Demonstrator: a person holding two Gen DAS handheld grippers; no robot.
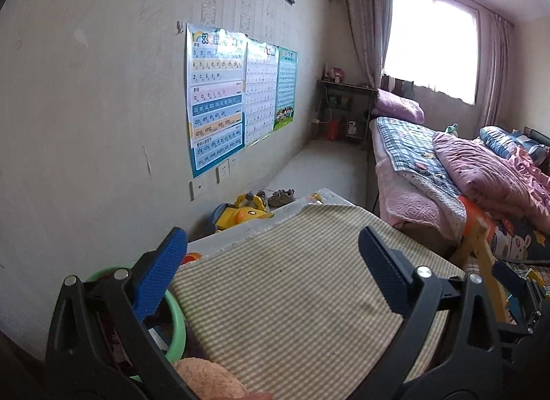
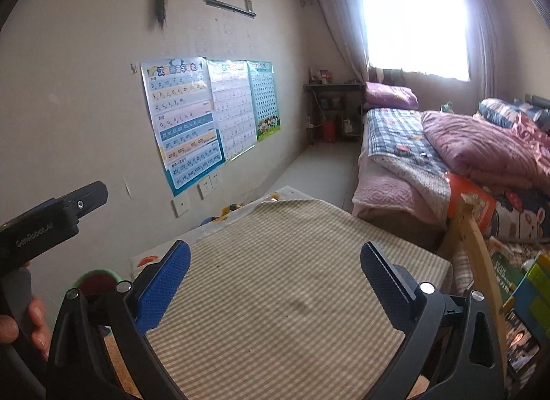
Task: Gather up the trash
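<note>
My left gripper (image 1: 271, 269) stands open over a green-and-beige striped cloth (image 1: 292, 297), with nothing between its blue pads (image 1: 161, 273). In the right wrist view my right gripper (image 2: 275, 288) is also open and empty above the same striped cloth (image 2: 275, 262). A green-rimmed round container (image 1: 177, 324) sits just left of the cloth, partly hidden behind the left finger; its green-rimmed top (image 2: 99, 278) shows reddish contents. I cannot pick out any loose trash on the cloth. The left tool's black body (image 2: 51, 224) and the hand (image 2: 34, 324) holding it are at the left edge.
A peach plush toy (image 1: 206, 379) lies at the cloth's near edge. A yellow duck toy (image 1: 240, 214) and shoes (image 1: 282, 195) sit on the floor by the wall with posters (image 1: 216, 97). The bed (image 1: 447, 166) and a wooden frame (image 2: 477, 245) with books are on the right.
</note>
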